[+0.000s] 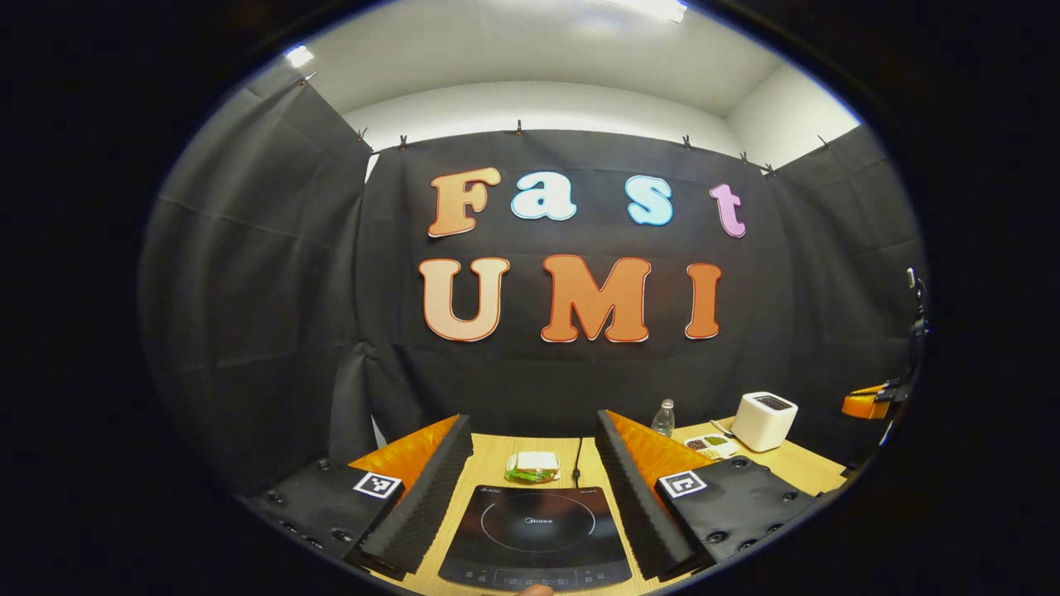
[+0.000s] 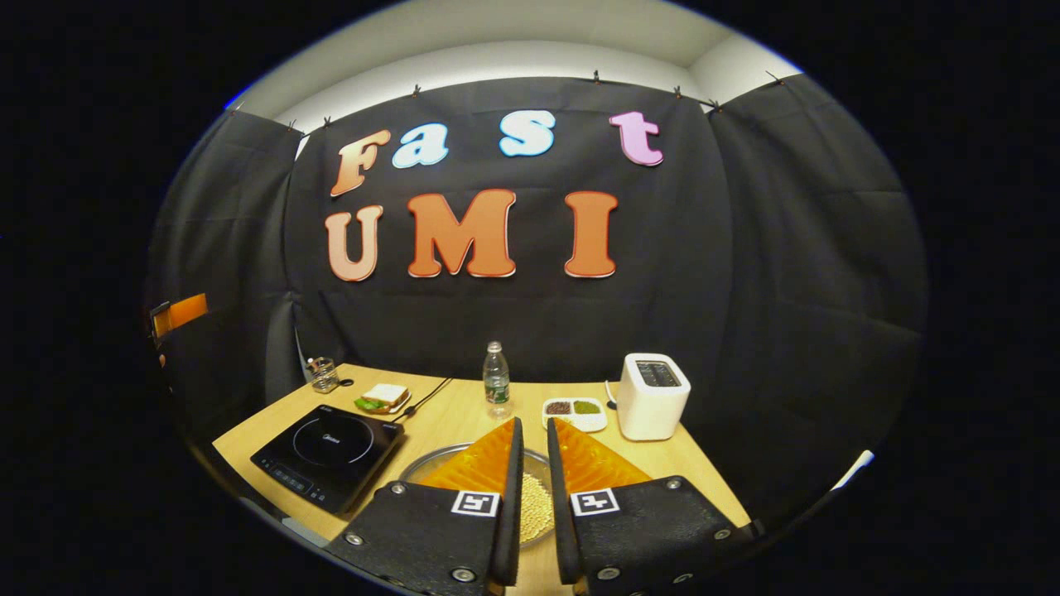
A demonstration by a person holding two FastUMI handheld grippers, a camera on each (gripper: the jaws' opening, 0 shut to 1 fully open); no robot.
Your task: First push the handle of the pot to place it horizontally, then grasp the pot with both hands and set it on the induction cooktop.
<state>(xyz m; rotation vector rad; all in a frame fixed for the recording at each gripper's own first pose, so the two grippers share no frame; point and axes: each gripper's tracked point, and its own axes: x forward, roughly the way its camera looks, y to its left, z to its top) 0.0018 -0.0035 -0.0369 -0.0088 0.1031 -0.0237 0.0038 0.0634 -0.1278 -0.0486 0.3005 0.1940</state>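
Left tongs (image 1: pixel 534 434) sit at the bottom of the left gripper view, spread wide and holding nothing, above the induction cooktop (image 1: pixel 537 536) on the tabletop (image 1: pixel 497 463). Right tongs (image 2: pixel 530 443), bottom centre of the right gripper view, are almost closed, empty, over the pot (image 2: pixel 534 501) of pale beans, right of the cooktop.

The flat black induction cooktop (image 2: pixel 329 453) with a thin ring on its top lies near the left edge of the desk (image 2: pixel 464 418), and just to its right sits the round silver pot (image 2: pixel 537 502), with small pale beans inside.
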